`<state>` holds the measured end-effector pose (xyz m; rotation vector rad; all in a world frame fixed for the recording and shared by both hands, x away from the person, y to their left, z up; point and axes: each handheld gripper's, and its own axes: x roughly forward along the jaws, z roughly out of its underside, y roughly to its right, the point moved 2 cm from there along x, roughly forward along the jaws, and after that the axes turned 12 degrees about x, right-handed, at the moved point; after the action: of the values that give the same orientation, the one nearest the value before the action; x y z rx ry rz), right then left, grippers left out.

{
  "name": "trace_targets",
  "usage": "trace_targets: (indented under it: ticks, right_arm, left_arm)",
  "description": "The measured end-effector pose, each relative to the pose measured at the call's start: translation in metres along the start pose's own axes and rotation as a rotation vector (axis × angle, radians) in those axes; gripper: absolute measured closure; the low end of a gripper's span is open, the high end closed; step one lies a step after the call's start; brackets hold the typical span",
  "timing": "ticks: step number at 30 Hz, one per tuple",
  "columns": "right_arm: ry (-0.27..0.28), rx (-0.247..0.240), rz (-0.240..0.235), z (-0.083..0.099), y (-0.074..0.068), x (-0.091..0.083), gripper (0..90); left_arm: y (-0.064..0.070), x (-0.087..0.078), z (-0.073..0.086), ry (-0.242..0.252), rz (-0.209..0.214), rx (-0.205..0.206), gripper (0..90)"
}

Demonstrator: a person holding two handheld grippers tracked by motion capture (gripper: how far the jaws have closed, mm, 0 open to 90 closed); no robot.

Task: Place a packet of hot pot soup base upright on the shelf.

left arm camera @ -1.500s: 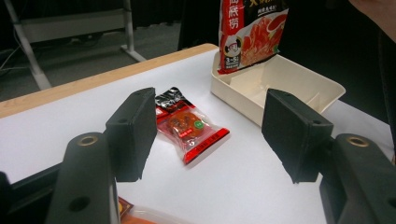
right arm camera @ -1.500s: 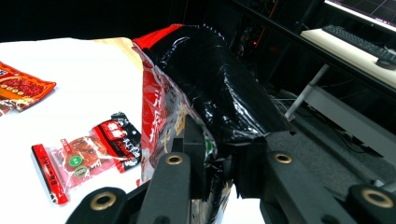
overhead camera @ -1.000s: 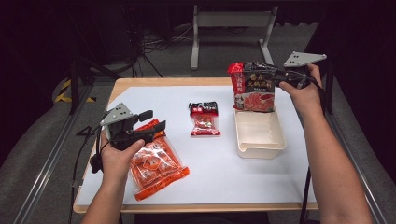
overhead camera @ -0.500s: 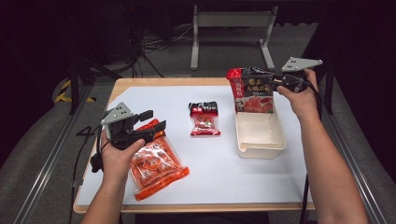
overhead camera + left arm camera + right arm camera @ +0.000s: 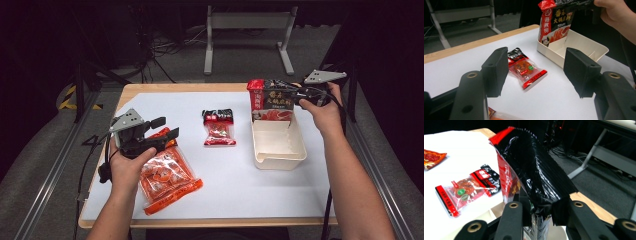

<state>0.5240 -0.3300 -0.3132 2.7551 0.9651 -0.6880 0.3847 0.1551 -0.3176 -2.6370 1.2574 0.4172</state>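
We see the right gripper (image 5: pixel 289 96) clamped on the top edge of the black-and-red pouch (image 5: pixel 272 100), which hangs upright from its jaws over the far end of the cream tray (image 5: pixel 280 155) at the right. The left gripper (image 5: pixel 162 128) is spread wide over the orange bag (image 5: pixel 167 175) at near left. The small packet (image 5: pixel 218 126) lies between them.
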Motion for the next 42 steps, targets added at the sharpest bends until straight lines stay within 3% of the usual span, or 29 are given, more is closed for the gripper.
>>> trace_targets:
  ticks: [7, 17, 20, 28, 36, 42]
  right_arm:
    - [-0.022, 0.064, 0.034, 0.013, 0.010, -0.005, 75.2]
    - [-0.022, 0.071, 0.053, 0.013, 0.008, -0.005, 71.4]
    - [-0.024, 0.071, 0.067, 0.014, 0.009, -0.008, 66.3]
    - [0.007, 0.109, 0.074, 0.013, 0.007, -0.020, 39.5]
    - [0.036, 0.121, 0.096, 0.013, 0.000, -0.040, 32.6]
    - [0.041, 0.114, 0.084, 0.012, -0.004, -0.053, 31.5]
  left_arm:
    - [0.000, -0.001, 0.000, 0.001, 0.002, -0.006, 37.5]
    - [-0.006, -0.005, 0.002, -0.002, -0.008, -0.010, 37.2]
    - [-0.007, -0.007, 0.003, -0.004, -0.012, -0.012, 36.8]
    - [-0.010, -0.010, 0.006, -0.028, -0.027, -0.001, 35.9]
    - [-0.015, -0.014, 0.012, -0.051, -0.040, 0.007, 34.8]
    - [-0.018, -0.015, 0.014, -0.065, -0.045, 0.010, 34.1]
